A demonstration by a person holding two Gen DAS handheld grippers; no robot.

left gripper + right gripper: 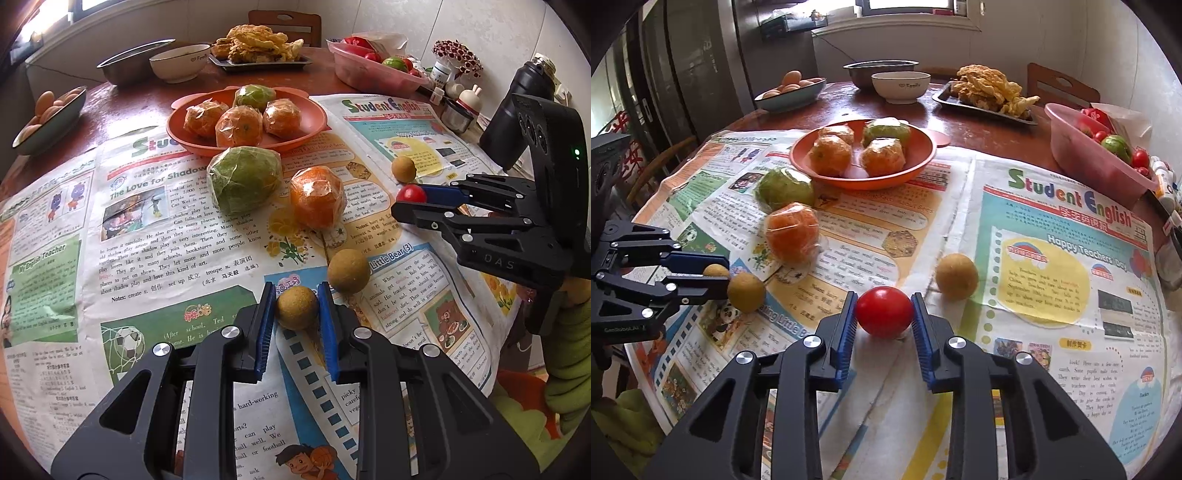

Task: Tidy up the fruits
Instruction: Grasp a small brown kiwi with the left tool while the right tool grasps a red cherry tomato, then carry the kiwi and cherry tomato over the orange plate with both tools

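Observation:
My left gripper (297,291) is shut on a small brown round fruit (297,307) that rests on the newspaper. It also shows in the right wrist view, where the left gripper (718,273) comes in from the left edge. My right gripper (884,299) is shut on a red cherry tomato (884,312), and the right gripper (410,201) enters the left wrist view from the right. Two more brown fruits (746,291) (956,276) lie loose. A wrapped orange (317,197) and a wrapped green fruit (243,179) sit before an orange plate (177,129) with several wrapped fruits.
A pink basin (1082,155) with tomatoes and a green fruit stands at the right. Behind are a bowl of eggs (790,92), a white bowl (900,86), a metal bowl (881,70) and a tray of fried food (990,96). A dark flask (532,85) and small bottles line the wall.

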